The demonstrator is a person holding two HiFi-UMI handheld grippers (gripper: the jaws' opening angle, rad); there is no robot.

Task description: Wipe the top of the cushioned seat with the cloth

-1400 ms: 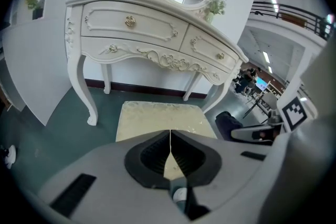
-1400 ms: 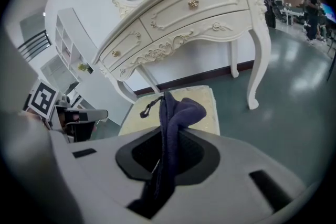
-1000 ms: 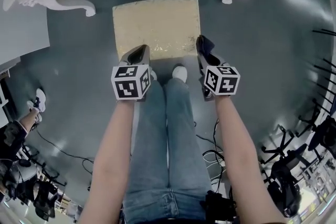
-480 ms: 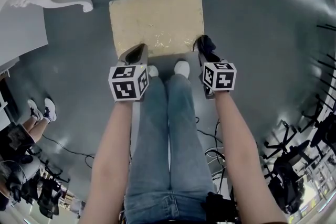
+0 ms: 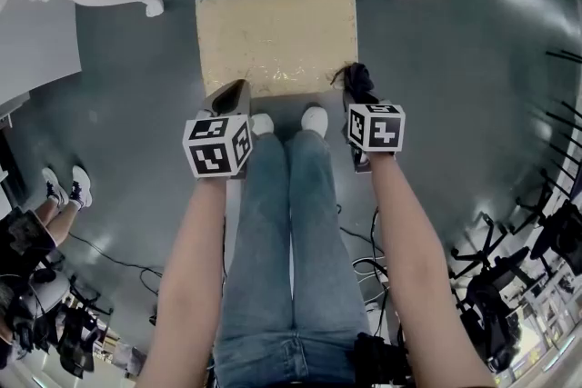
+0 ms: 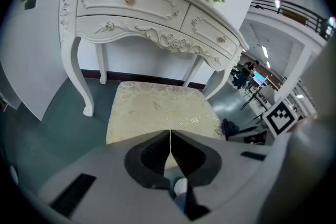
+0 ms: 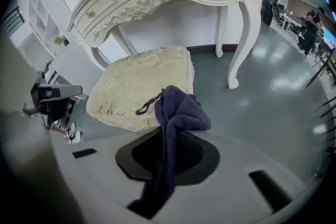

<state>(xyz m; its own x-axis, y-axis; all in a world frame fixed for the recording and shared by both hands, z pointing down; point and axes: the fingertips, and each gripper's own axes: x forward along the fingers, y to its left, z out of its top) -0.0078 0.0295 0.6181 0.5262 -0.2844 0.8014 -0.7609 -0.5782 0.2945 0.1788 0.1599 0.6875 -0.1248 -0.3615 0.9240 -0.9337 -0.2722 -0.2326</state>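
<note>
Seen from the head looking down, a person's legs in blue jeans (image 5: 289, 241) and two bare forearms reach forward, each hand holding tongs with a marker cube on them. A second ago both tongs reached over the near part of the cushioned seat (image 5: 277, 27). They have since drawn back towards the person and now sit at its near edge, so the wiping contact seems to have ended or paused, and the cloth probably has to go forward again to cover the top. The left tongs (image 5: 229, 92) are clenched. In their own view the two jaws meet in a thin line with nothing between them, pointing at the near left edge of the seat. The right tongs (image 5: 354, 92) are clamped on a dark purple cloth (image 7: 178, 110), which bunches above the jaws and hangs down behind them. The cloth is at the near right corner of the seat, seemingly not pressed on the cream top. Beyond the seat stands a white carved dressing table (image 6: 131, 8) on the grey floor.
</note>
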